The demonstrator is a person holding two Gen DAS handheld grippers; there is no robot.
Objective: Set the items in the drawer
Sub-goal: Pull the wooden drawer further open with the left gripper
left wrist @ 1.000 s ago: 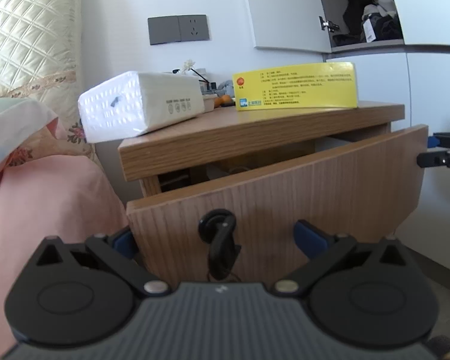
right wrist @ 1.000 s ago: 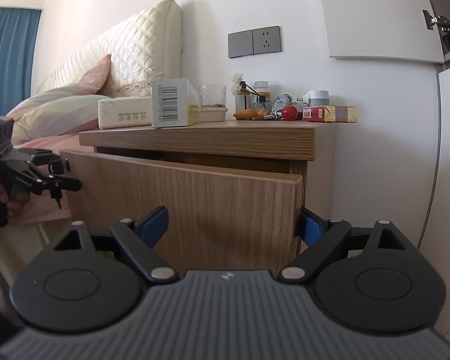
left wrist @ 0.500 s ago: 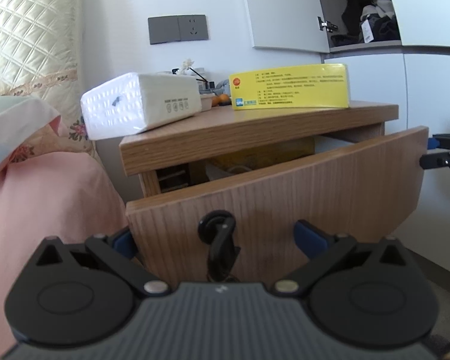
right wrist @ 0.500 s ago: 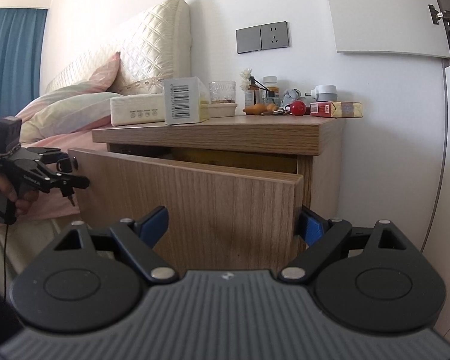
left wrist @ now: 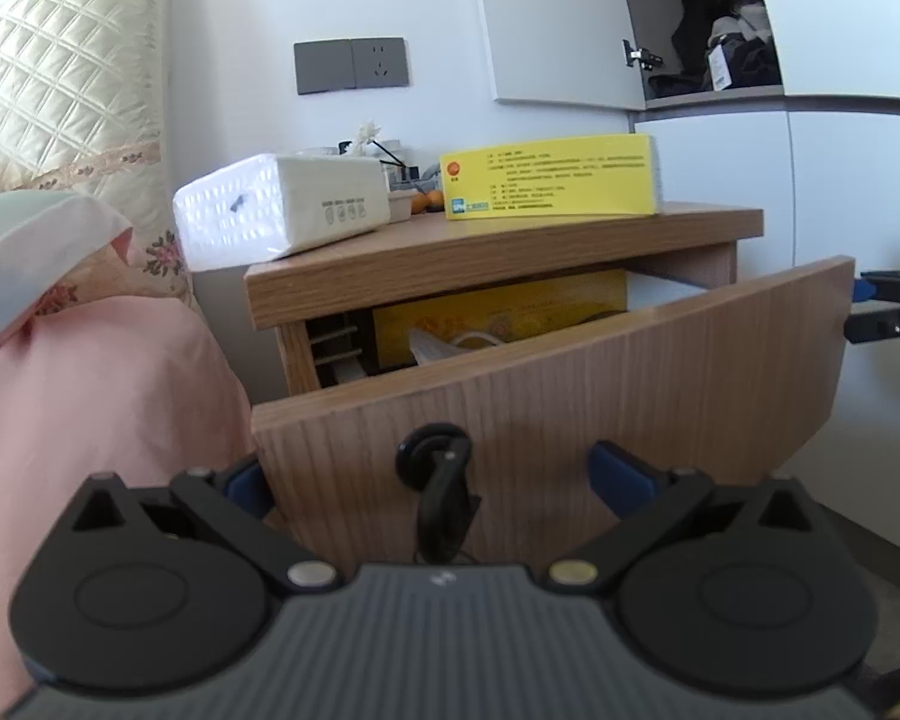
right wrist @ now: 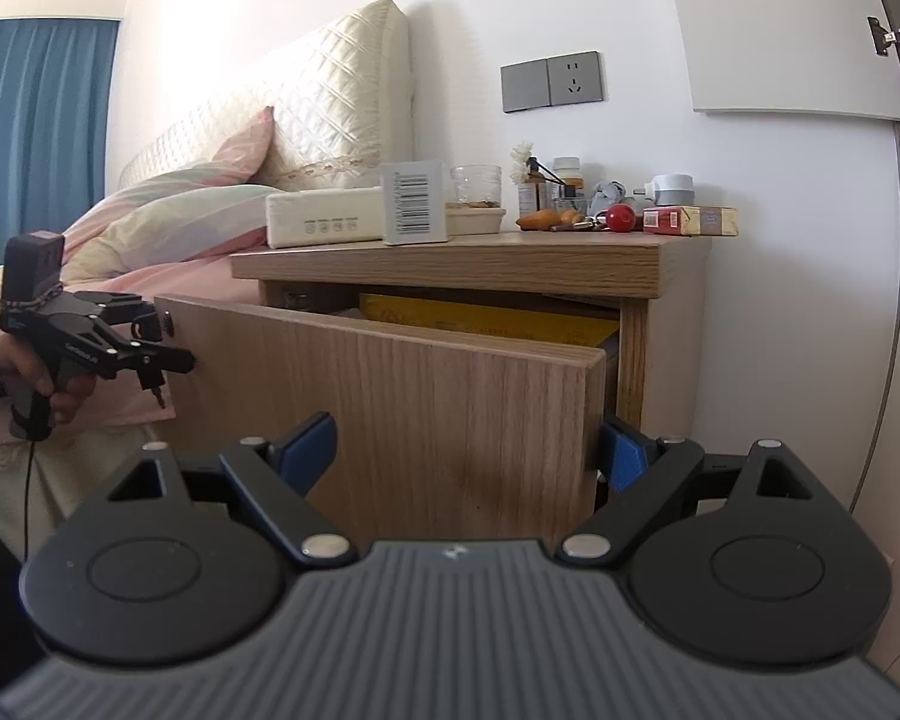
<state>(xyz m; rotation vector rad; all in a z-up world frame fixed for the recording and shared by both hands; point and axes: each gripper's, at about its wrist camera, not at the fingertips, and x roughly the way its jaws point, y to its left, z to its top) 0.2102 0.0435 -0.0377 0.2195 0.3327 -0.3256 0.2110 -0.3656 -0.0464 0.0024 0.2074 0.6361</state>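
The wooden drawer front [left wrist: 600, 384] of the bedside cabinet stands pulled out, its far end angled toward me. A black key [left wrist: 438, 480] hangs in its lock. My left gripper [left wrist: 432, 477] is open against the drawer's left end, one blue finger [left wrist: 246, 480] at the edge. My right gripper [right wrist: 468, 450] is open and straddles the drawer front's [right wrist: 426, 408] right end, with one finger [right wrist: 627, 456] behind the edge. Inside the drawer lie a yellow box [right wrist: 492, 318] and something white [left wrist: 444, 348]. A yellow box [left wrist: 552, 183] and a white tissue pack [left wrist: 282, 210] rest on the cabinet top.
A bed with pink bedding [left wrist: 90, 390] lies directly left of the cabinet. Near the wall on the cabinet top [right wrist: 480, 252] stand a glass jar [right wrist: 476, 183], bottles, a red ball [right wrist: 621, 217] and a cigarette pack [right wrist: 690, 221]. White wardrobe doors [left wrist: 840, 180] stand to the right.
The drawer has slid further out and both grippers have drawn back with it. The yellow box inside the drawer has come into view.
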